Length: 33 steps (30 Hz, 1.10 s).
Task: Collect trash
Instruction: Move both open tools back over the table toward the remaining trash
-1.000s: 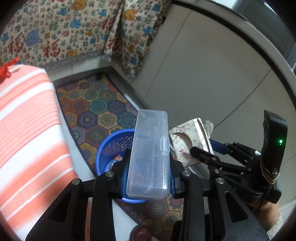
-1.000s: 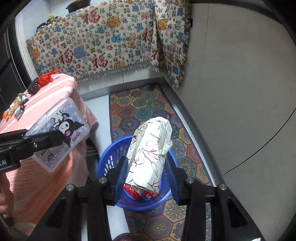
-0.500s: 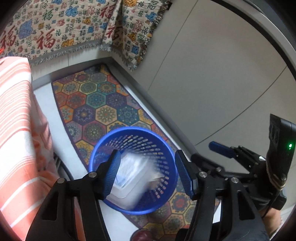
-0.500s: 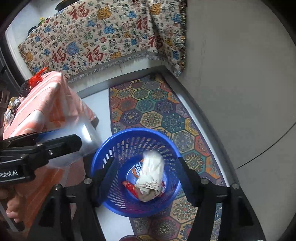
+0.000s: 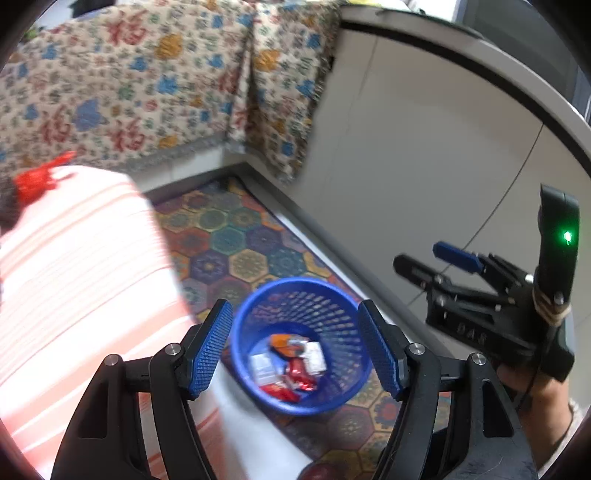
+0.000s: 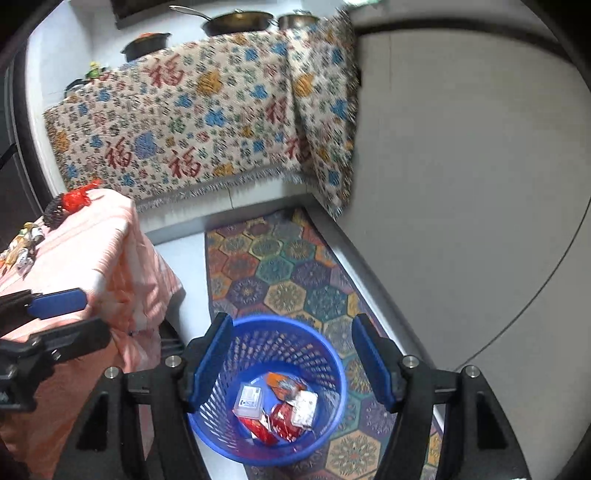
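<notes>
Both grippers over the blue basket (image 6: 271, 391), low centre of each wrist view. Left gripper (image 5: 293, 349): fingers spread wide, nothing between the blue pads (image 5: 208, 349). Right gripper (image 6: 291, 363): fingers likewise spread apart, empty; its pads (image 6: 371, 363) sit just outside the basket rim on either side as framed.

Edges and room:
- Striped orange cloth-covered table (image 5: 74, 280) fills the left of the left wrist view; its corner drops off just beside the basket. In the right wrist view the same table (image 6: 92, 258) sits at left, with a red tassel (image 6: 75, 197) and small figurines (image 6: 22, 245) near its far edge.
- Plain grey cabinet wall (image 6: 461, 184) takes the whole right side; a strip of bare floor runs between it and the hexagon-patterned rug (image 6: 280, 269).
- Basket stands on the rug, close to the table, apart from the wall.
- Patterned throw (image 6: 192, 122) hangs at the top of frame; pans (image 6: 236, 22) above it.
- Right gripper also shows at right edge of the left wrist view (image 5: 436, 264), held clear of the basket, green light on its handle.

Containers:
- Basket is mesh-walled, upright, open top. Inside at the bottom: clear plastic box (image 6: 250, 400), a white floral packet (image 6: 304, 408), red wrappers (image 6: 282, 421), an orange piece (image 6: 282, 380). All lie loosely touching. The left wrist view is blurred; contents (image 5: 291, 369) are only roughly legible.
</notes>
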Each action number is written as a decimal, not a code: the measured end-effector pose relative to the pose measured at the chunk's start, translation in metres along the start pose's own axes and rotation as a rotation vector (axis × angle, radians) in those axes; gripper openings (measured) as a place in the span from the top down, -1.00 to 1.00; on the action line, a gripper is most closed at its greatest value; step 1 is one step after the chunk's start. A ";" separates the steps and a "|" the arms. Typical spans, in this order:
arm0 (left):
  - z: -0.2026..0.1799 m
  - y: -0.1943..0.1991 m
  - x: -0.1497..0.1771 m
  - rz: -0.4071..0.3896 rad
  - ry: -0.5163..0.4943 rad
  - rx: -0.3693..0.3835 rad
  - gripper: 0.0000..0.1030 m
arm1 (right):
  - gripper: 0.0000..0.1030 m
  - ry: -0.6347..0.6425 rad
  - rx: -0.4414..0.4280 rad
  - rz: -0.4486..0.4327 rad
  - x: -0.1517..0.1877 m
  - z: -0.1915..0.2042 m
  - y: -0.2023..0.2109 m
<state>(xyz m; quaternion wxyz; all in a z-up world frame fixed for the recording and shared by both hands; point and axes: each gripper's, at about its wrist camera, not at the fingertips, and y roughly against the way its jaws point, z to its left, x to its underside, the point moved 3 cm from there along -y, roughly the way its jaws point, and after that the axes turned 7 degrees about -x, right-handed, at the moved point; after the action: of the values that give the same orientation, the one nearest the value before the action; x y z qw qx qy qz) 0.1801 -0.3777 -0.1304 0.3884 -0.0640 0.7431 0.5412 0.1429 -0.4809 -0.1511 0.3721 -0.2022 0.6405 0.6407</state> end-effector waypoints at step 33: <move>0.347 0.106 0.125 0.091 0.341 -0.555 -0.99 | -0.41 0.582 -0.456 0.203 0.038 0.362 -0.037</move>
<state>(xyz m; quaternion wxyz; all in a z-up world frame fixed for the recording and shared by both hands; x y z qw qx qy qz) 0.2155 0.0022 -0.1700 0.2016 -0.2240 0.6235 0.7214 0.2249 -0.1245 -0.1684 0.0549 -0.3887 0.5769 0.7162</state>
